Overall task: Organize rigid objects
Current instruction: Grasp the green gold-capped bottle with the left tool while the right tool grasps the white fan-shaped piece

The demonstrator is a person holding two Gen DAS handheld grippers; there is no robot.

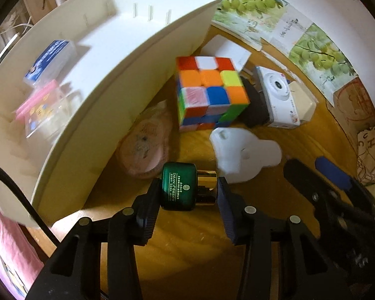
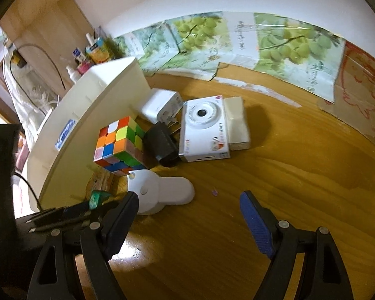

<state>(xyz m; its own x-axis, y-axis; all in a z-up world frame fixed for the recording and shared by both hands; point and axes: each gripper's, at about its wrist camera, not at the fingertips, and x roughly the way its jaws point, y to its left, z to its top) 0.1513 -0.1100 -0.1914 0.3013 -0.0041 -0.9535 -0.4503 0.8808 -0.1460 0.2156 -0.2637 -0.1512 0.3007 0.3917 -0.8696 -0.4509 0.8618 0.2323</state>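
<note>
While the left gripper [image 1: 188, 195] is clamping its pads on the green jar [image 1: 179, 186], the sorting is sitting somewhere in the middle. That jar, with its gold cap [image 1: 207, 187], is lying on its side between the jaws just above the wooden table [image 1: 187, 262], its long axis running across from pad to pad, green base toward the white organiser box [image 1: 127, 80] and cap pointing away toward the right gripper [image 2: 190, 215]. Already resting inside the box are a blue-labelled case [image 1: 50, 60] and a pink-lidded clear box [image 1: 40, 107]. Waiting outside, just beside the box wall, are the puzzle cube [image 1: 207, 90], a white camera [image 2: 203, 127], a black plug [image 2: 162, 145], a white charger [image 2: 162, 107], a white bear-shaped piece [image 2: 160, 192] and a round pink item [image 1: 145, 147]. Hanging over bare table with nothing between them, the right gripper's jaws are standing wide apart.
</note>
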